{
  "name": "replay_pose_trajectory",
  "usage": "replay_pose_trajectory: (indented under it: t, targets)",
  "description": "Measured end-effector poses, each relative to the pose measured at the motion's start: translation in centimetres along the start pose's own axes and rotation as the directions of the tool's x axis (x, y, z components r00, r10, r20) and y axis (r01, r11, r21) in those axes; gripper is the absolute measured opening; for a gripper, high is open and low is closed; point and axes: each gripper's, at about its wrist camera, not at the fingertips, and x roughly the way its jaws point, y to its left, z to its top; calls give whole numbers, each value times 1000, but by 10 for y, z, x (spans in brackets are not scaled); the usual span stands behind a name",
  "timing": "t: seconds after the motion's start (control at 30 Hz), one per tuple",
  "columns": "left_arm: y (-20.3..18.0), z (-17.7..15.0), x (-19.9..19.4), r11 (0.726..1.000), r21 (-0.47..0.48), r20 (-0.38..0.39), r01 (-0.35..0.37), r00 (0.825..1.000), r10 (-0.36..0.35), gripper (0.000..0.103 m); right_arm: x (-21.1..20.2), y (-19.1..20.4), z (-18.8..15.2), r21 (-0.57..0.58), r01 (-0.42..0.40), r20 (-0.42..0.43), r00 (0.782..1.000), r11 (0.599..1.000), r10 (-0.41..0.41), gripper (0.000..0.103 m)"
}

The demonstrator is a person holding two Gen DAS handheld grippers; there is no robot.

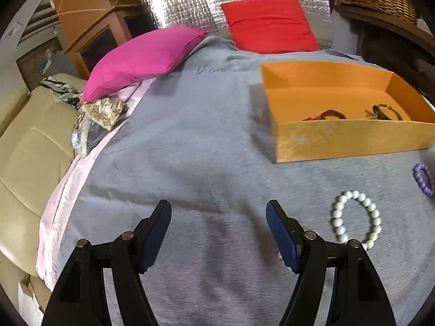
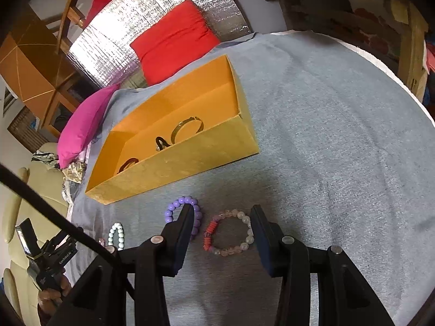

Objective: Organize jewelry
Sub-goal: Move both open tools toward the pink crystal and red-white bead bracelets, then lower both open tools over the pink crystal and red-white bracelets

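Three beaded bracelets wait outside my shallow orange cardboard box (image 2: 190, 160), so my right gripper (image 2: 221, 226), jaws apart, straddles the pink-and-clear beaded bracelet (image 2: 229, 232), while my left gripper (image 1: 218, 225) hangs parted beside the white one (image 1: 356, 217).

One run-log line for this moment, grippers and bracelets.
left gripper: open, empty | right gripper: open over pink-and-clear beaded bracelet | orange cardboard box: holds three pieces

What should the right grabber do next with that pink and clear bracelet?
Probably lower the right gripper and close. Its jaws stand open on either side of the pink and clear bracelet, which lies on the grey blanket, not yet in the orange box.
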Motion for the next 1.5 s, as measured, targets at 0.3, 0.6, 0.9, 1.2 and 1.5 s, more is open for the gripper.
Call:
replay_pose_trajectory:
  t: [0.3, 0.6, 0.9, 1.2, 1.5]
  targets:
    - [11, -11, 9, 1000, 16, -32, -18, 999, 18, 73, 5, 1, 0, -3, 12, -18, 1000, 1000, -12, 46]
    - [-3, -20, 10, 996, 89, -52, -5, 999, 10, 73, 12, 4, -1, -1, 20, -32, 999, 1000, -20, 46]
    - [-15, -24, 8, 990, 143, -59, 6, 998, 2, 73, 13, -1, -3, -6, 30, -47, 998, 1000, -30, 46]
    - [-19, -26, 16, 988, 154, -82, 4, 997, 9, 73, 22, -8, -7, -32, 75, -87, 993, 997, -77, 46]
    - [-14, -25, 19, 989, 146, -89, 15, 996, -2, 73, 31, 13, -15, -186, 196, -44, 977, 963, -208, 26]
